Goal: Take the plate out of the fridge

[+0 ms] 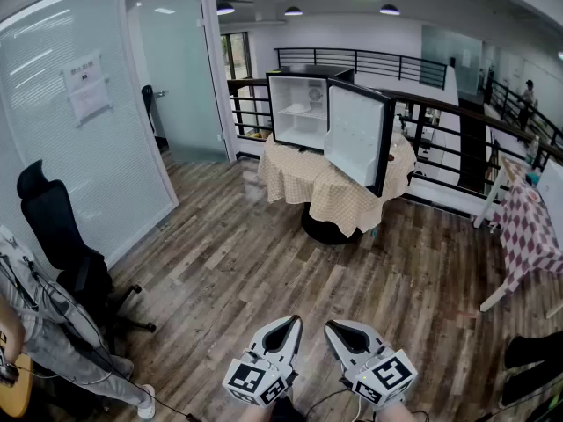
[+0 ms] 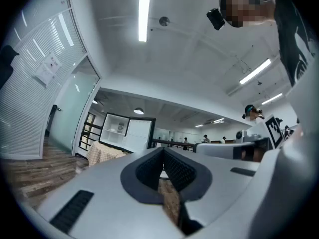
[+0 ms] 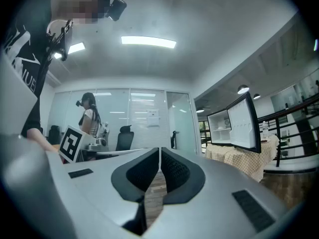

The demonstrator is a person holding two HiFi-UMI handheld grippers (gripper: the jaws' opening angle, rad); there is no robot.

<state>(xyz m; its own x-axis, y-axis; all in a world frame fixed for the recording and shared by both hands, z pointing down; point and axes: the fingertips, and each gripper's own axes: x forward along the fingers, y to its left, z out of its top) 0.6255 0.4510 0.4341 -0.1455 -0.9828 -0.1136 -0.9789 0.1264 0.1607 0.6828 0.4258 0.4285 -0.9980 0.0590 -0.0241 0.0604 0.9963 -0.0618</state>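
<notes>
Plate (image 1: 300, 108), small and faint, on the upper shelf of the open fridge (image 1: 281, 127) on the desk (image 1: 325, 192), door (image 1: 356, 134) swung right, wide floor (image 1: 264, 253) before it, left gripper (image 1: 288, 323) and right gripper (image 1: 339, 327) low, well apart from it, jaws together, empty

- Fridge (image 1: 310, 128): black shell, white interior.
- Plate (image 1: 299, 108): white.
- Counter cloth (image 1: 330, 196): beige-and-white check.
- Left gripper (image 1: 288, 322) and right gripper (image 1: 332, 327): grey, black pads, black-and-white square markers.
- Floor (image 1: 255, 253): grey-brown wood planks.
</notes>
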